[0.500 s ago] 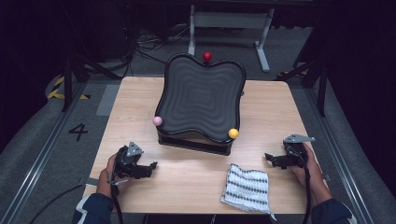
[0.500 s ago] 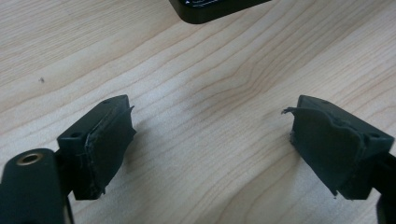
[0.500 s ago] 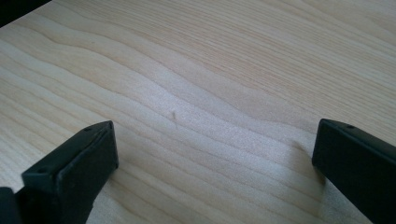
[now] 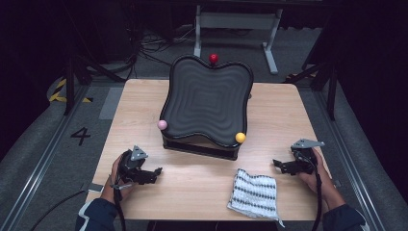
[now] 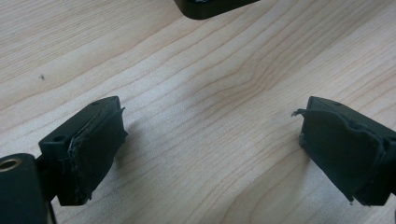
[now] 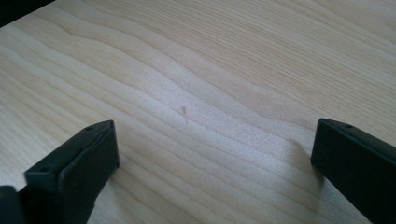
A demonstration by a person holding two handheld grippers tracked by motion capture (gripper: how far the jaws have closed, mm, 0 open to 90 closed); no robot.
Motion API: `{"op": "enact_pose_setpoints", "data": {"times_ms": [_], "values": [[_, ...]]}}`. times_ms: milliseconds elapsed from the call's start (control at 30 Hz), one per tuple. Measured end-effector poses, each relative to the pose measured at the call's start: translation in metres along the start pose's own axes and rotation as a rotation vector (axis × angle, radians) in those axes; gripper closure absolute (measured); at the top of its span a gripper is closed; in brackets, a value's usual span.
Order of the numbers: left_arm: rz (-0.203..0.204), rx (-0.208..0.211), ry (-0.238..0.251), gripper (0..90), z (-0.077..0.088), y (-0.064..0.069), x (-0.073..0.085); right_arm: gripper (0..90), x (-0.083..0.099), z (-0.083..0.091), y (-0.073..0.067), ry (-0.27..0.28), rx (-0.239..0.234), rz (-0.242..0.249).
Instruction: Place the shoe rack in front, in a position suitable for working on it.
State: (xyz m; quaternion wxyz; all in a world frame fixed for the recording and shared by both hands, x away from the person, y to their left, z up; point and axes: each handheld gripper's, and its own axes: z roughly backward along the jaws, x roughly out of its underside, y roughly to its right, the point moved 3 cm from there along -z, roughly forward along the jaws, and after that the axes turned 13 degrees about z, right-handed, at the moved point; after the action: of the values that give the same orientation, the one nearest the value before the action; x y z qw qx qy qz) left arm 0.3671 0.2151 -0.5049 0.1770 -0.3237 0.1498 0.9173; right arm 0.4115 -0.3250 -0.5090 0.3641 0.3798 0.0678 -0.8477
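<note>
A black wavy slab (image 4: 208, 101) with rippled rings stands tilted on a dark base in the middle of the wooden table (image 4: 284, 110). Three small balls sit at its edge: red (image 4: 213, 58) at the far side, pink (image 4: 162, 124) at the near left, yellow (image 4: 240, 137) at the near right. A folded black-and-white patterned cloth (image 4: 254, 194) lies at the front. My left gripper (image 4: 155, 174) rests at the front left, open, with bare wood between its jaws (image 5: 212, 149). At the front right my right gripper (image 4: 278, 164) is also open over bare wood (image 6: 215, 158).
A corner of the slab's dark base (image 5: 210, 5) shows at the top of the left gripper view. Beyond the table stand a grey metal frame (image 4: 235, 21) and loose cables (image 4: 144, 48) on the dark floor. A floor mark "4" (image 4: 80, 135) lies left of the table.
</note>
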Motion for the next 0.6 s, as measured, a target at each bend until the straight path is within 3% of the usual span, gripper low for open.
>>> {"op": "enact_pose_setpoints", "data": {"times_ms": [100,300,433,600], "values": [[-0.001,-0.002,-0.001,6.7,0.0,0.0,0.0,7.0,0.001,0.003,-0.001,0.022,-0.011,0.018],[-0.014,0.0,-0.004,5.8,0.0,0.0,-0.001,7.2,0.002,0.003,-0.001,0.02,-0.011,0.019],[-0.024,-0.002,-0.007,5.7,0.0,0.001,-0.001,15.2,0.005,0.008,0.0,0.029,-0.014,0.02],[0.042,-0.037,-0.009,0.2,-0.004,0.008,-0.001,19.1,0.005,0.014,-0.002,0.026,-0.027,0.034]]}}
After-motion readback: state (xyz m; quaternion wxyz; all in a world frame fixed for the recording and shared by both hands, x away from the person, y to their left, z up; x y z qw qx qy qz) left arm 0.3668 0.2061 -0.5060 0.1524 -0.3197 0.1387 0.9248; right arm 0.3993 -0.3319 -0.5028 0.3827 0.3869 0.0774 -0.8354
